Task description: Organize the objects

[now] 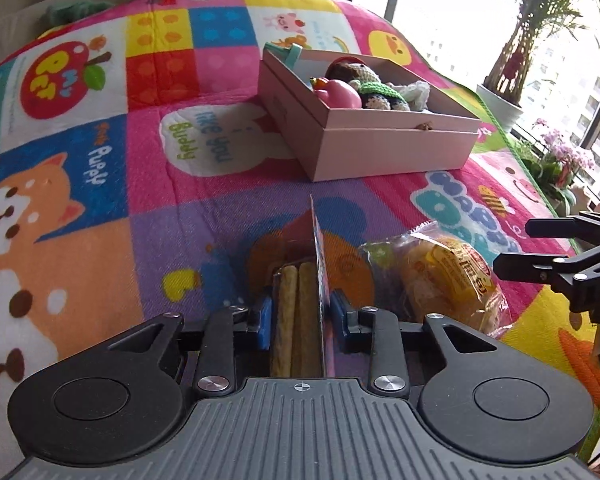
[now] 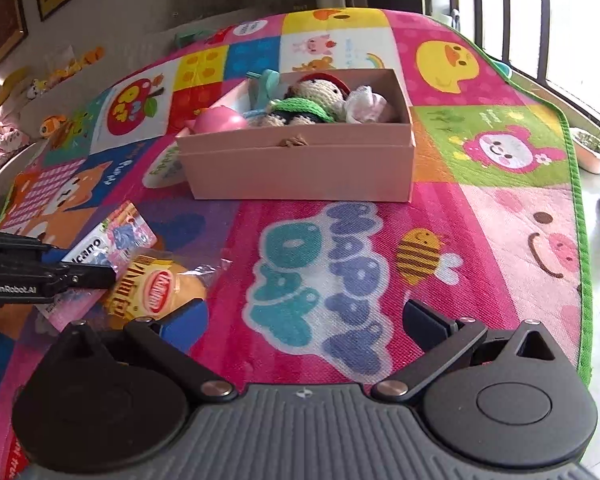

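Left gripper point(image 1: 300, 316) tilts down toward the mat point(image 1: 148, 184), its blue pads apparently clamped on a snack packet point(image 1: 300, 320) standing on edge, long axis pointing at the pink box point(image 1: 364, 136). Right gripper point(image 2: 300, 328), tilted likewise, gapes wide and empty beside the bread bag point(image 2: 160, 292), near that box.

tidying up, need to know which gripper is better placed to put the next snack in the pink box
Left: the left gripper is shut on the stick snack pack. The right gripper is open, empty beside the bread packet.
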`<state>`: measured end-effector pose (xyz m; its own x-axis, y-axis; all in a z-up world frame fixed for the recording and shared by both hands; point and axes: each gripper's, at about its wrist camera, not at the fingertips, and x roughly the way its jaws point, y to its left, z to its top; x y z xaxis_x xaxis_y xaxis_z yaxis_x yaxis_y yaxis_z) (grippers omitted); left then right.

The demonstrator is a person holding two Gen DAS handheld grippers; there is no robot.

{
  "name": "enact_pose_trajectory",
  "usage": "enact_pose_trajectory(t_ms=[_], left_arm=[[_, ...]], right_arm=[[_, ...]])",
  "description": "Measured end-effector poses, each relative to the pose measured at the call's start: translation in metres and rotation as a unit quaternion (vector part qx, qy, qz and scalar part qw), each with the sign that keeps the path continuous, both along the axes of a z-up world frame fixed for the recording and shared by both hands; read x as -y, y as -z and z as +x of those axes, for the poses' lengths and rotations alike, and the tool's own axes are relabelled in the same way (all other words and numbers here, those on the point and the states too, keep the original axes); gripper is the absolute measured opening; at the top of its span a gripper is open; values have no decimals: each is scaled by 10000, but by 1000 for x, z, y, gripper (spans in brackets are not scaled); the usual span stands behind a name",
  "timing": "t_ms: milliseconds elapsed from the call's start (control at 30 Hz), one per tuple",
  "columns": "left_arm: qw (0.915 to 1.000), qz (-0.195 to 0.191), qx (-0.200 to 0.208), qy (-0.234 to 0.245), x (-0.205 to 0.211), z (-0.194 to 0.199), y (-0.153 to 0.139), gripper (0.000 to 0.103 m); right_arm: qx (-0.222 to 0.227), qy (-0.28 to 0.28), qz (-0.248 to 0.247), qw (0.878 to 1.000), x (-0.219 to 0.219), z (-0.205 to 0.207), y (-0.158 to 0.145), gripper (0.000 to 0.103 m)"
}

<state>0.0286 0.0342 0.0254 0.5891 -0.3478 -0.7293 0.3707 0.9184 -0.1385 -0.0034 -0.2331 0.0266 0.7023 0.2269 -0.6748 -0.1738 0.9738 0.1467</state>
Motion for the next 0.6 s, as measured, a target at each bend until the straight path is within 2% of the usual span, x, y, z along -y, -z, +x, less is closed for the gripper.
enact_pose_trajectory(t_ms=[133, 300, 433, 600], left_arm=[[9999, -84, 18, -144, -1, -4, 0, 33], [9999, 10, 47, -124, 2, -5, 0, 33], [9998, -7, 72, -178, 2, -6, 1, 33], [9998, 3, 93, -190, 3, -6, 1, 33]], right_arm=[[191, -653, 70, 9977, -28, -10, -18, 103], [195, -1274, -156, 9915, -67, -14, -16, 103], [255, -1303, -691, 9887, -78, -17, -10, 103], [257, -986, -904, 9907, -61, -13, -12, 103]])
